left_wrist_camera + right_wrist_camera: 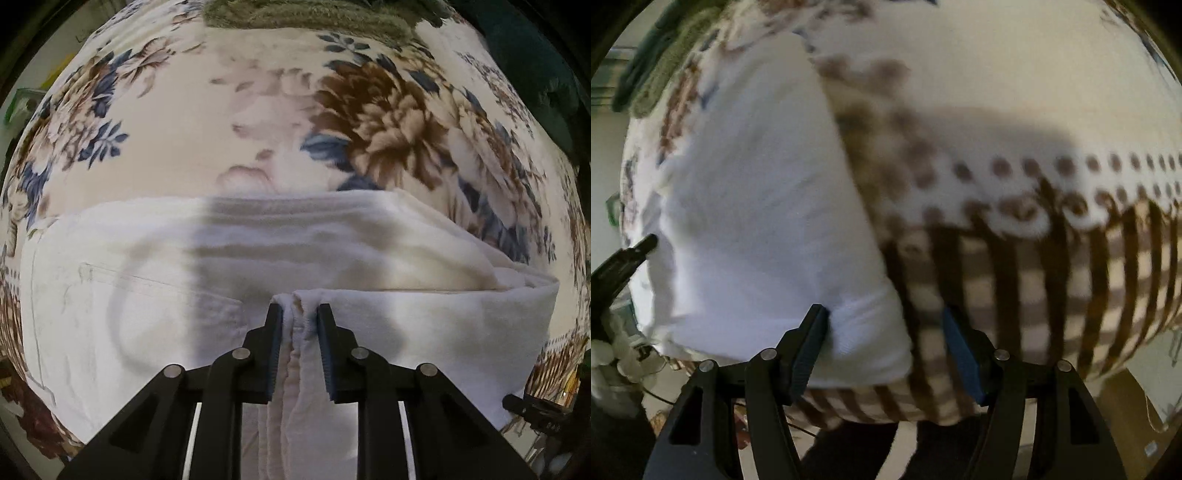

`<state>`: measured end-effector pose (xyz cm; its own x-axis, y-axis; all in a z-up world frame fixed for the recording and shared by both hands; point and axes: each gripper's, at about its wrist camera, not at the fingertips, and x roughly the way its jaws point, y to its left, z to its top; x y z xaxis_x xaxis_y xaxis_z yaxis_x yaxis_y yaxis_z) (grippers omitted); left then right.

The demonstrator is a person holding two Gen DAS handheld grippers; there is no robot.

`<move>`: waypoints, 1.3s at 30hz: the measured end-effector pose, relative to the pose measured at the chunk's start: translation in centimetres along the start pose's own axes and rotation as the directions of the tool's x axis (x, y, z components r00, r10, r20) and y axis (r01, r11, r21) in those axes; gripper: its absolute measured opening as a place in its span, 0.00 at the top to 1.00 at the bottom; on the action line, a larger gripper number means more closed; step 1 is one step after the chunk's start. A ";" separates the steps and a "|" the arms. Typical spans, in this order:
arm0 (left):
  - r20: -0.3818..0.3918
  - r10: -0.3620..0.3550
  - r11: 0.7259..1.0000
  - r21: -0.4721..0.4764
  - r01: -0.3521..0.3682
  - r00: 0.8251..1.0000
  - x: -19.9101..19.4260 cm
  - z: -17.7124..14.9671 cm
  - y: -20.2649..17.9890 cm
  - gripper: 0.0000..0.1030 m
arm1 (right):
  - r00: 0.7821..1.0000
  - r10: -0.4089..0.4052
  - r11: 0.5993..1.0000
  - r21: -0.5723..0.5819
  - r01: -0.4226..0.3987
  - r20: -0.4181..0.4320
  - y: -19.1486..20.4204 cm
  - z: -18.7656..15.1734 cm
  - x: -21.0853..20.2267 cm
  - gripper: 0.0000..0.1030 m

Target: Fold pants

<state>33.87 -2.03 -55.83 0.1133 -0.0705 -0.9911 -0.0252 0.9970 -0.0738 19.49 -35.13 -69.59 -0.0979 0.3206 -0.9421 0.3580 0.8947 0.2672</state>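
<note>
White pants (147, 295) lie partly folded across a floral blanket (388, 110), with a doubled layer on the right. My left gripper (300, 308) points straight down and is shut on a pinched ridge of the white cloth, which runs down between its blue pads. In the right wrist view the pants (757, 203) stretch away to the upper left. My right gripper (883, 310) stands open over their near corner; its left finger (812, 332) touches the cloth edge and its right finger (960, 350) hangs over the striped blanket border. The left gripper's black tip (646, 243) shows at the pants' far left edge.
A green knitted cloth (306, 18) lies at the far end of the blanket, with dark green fabric (535, 74) beside it. The blanket's brown striped border (1071, 277) drops over the near edge. Below it stand a person's dark legs (868, 454) and a cardboard box (1137, 424).
</note>
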 end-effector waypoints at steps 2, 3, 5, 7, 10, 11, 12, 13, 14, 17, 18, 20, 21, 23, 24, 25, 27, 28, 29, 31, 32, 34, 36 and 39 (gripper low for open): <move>-0.004 -0.018 1.000 -0.020 0.018 1.000 -0.9 0.0 0.5 0.80 | 0.999 0.033 0.999 0.031 -0.034 0.019 -0.2 -0.1 -1.1 0.35; -0.006 -0.023 0.999 -0.038 0.023 1.000 -1.6 -0.2 0.9 0.80 | 0.998 0.056 0.997 0.043 -0.058 0.039 -0.3 -0.2 -2.0 0.35; 0.020 0.000 0.998 -0.069 0.001 1.000 -3.3 -0.7 1.1 0.80 | 0.991 0.123 0.990 0.065 -0.126 0.054 -0.2 -0.1 -3.0 0.35; 0.054 0.007 0.998 -0.068 -0.003 0.999 -4.9 -1.4 0.4 0.80 | 0.990 0.130 0.989 0.065 -0.134 0.061 0.1 0.3 -3.1 0.35; 0.053 -0.002 0.998 -0.061 0.005 0.999 -5.7 -2.8 -0.7 0.80 | 0.996 0.091 0.995 0.027 -0.091 0.009 0.7 0.8 -1.3 0.35; 0.036 -0.018 0.998 -0.067 0.020 0.999 -5.8 -3.7 -1.1 0.80 | 0.998 0.063 0.998 0.017 -0.062 -0.016 0.7 0.7 -0.7 0.37; 0.021 -0.027 0.997 -0.072 0.028 0.999 -5.8 -4.3 -1.2 0.80 | 1.000 0.026 1.000 0.006 -0.026 -0.009 1.1 0.5 -0.9 0.38; 0.011 -0.036 0.997 -0.072 0.036 0.999 -5.9 -5.1 -1.5 0.80 | 1.000 0.005 1.000 -0.016 -0.005 0.017 1.4 0.1 -1.7 0.38; 0.007 -0.044 0.997 -0.061 0.045 0.999 -6.0 -6.0 -2.1 0.80 | 0.999 -0.006 0.999 -0.052 0.009 0.053 1.7 -0.5 -2.8 0.38; -0.003 -0.009 1.000 -0.013 0.009 1.000 -4.9 -7.6 -3.5 0.80 | 0.992 -0.026 0.990 -0.133 0.042 0.120 3.5 -2.2 -5.5 0.38; -0.020 0.019 1.000 -0.004 -0.019 1.000 -4.0 -7.9 -3.6 0.79 | 0.992 -0.016 0.989 -0.143 0.034 0.126 3.9 -2.5 -5.8 0.38; -0.094 0.042 0.999 -0.022 -0.044 0.995 -1.5 -8.8 -2.8 0.80 | 0.992 0.007 0.979 -0.203 0.018 0.123 5.8 -2.4 -6.0 0.38; -0.115 0.020 0.999 -0.045 -0.026 0.993 -0.8 -9.1 -2.1 0.80 | 0.994 -0.003 0.970 -0.243 0.030 0.111 7.1 -2.1 -5.5 0.38; -0.120 -0.050 0.994 -0.102 0.038 0.992 -1.2 -9.4 -0.7 0.80 | 0.996 -0.038 0.959 -0.279 0.058 0.075 8.6 -1.4 -4.1 0.38; -0.110 -0.050 0.993 -0.116 0.037 0.993 -2.0 -9.5 -0.4 0.80 | 0.998 -0.044 0.959 -0.277 0.056 0.048 9.2 -1.0 -3.5 0.38; -0.102 -0.035 0.993 -0.119 0.023 0.994 -2.8 -9.6 -0.1 0.80 | 0.999 -0.027 0.960 -0.277 0.036 0.036 9.5 -0.9 -3.6 0.38; -0.071 -0.034 0.990 -0.141 0.024 0.997 -5.0 -9.9 0.6 0.80 | 1.000 0.012 0.947 -0.321 -0.020 -0.027 10.4 -1.6 -4.1 0.38; -0.061 -0.041 0.988 -0.154 0.031 0.997 -5.7 -10.2 0.9 0.80 | 0.998 0.012 0.937 -0.347 -0.033 -0.061 10.9 -2.2 -4.1 0.38; -0.052 -0.048 0.984 -0.172 0.038 0.997 -6.4 -10.4 1.3 0.80 | 0.995 0.017 0.929 -0.368 -0.052 -0.098 11.6 -2.8 -3.7 0.38; -0.073 -0.068 0.981 -0.187 0.053 0.995 -6.3 -10.7 1.1 0.80 | 0.987 0.032 0.917 -0.388 -0.093 -0.159 12.1 -4.0 -2.6 0.38; -0.082 -0.065 0.981 -0.186 0.049 0.994 -6.0 -10.8 0.9 0.80 | 0.987 0.025 0.915 -0.393 -0.087 -0.162 12.3 -4.4 -1.9 0.38; -0.108 -0.041 0.985 -0.172 0.022 0.993 -5.0 -10.9 0.1 0.80 | 0.991 -0.011 0.923 -0.383 -0.040 -0.130 12.4 -4.2 -0.6 0.50; -0.122 -0.021 0.986 -0.167 0.000 0.992 -3.9 -10.5 -0.5 0.80 | 0.993 -0.026 0.955 -0.298 -0.009 -0.114 11.6 -3.3 0.5 0.54; -0.147 0.038 0.986 -0.153 -0.061 0.988 -1.2 -10.1 -0.8 0.80 | 0.993 -0.081 0.980 -0.188 0.063 -0.090 9.4 -2.3 1.2 0.66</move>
<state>23.76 -3.06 -55.65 -0.0347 -0.0368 -0.9987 -0.1835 0.9826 -0.0298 20.62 -25.58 -67.77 -0.2100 0.2735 -0.9387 0.1703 0.9556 0.2403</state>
